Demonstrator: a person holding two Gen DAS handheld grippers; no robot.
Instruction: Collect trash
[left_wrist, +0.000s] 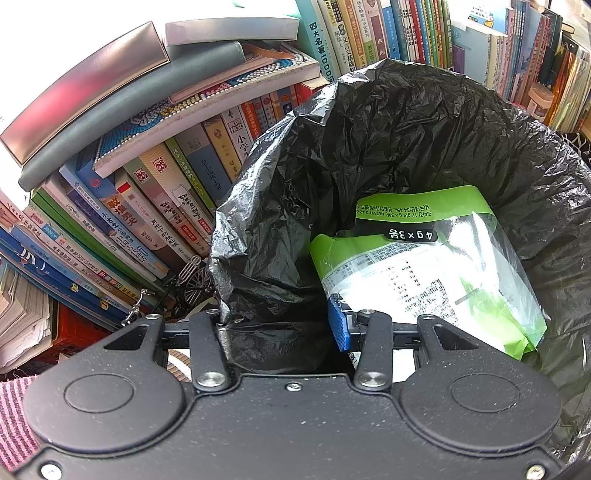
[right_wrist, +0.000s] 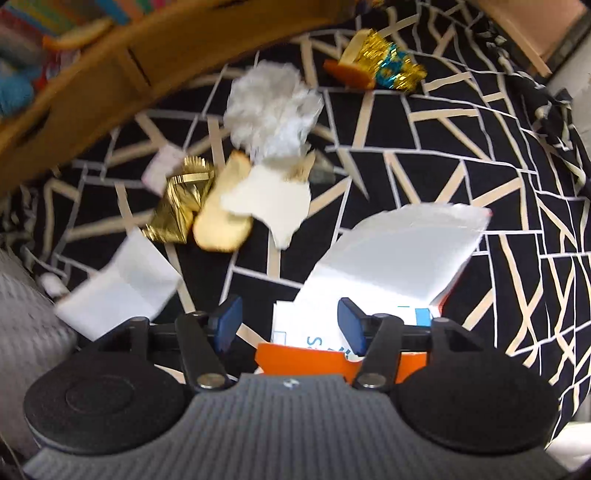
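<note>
**Bag held open on the left, right tongs spread over the litter**

Through the left wrist camera I saw my left gripper (left_wrist: 280, 325) pinching the rim of the crinkled black plastic trash bag (left_wrist: 406, 140), a fold of film clamped between its blue pads. Inside the bag lay a green and clear plastic snack wrapper (left_wrist: 424, 266), leaning against the near wall beside the right-hand pad. Rows of books (left_wrist: 155, 206) stood behind the bag.

Through the right wrist camera, which was blurred, my right gripper (right_wrist: 290, 326) hung with its jaws spread above a black cloth with beige lines (right_wrist: 461, 155). A white, orange-edged paper packet (right_wrist: 388, 266) lay under the gap, and I could not tell whether a pad touched it. Farther off lay a crumpled gold foil wrapper (right_wrist: 177, 203), a white crumpled tissue (right_wrist: 269, 107) and a flat white paper scrap (right_wrist: 122, 284).
</note>
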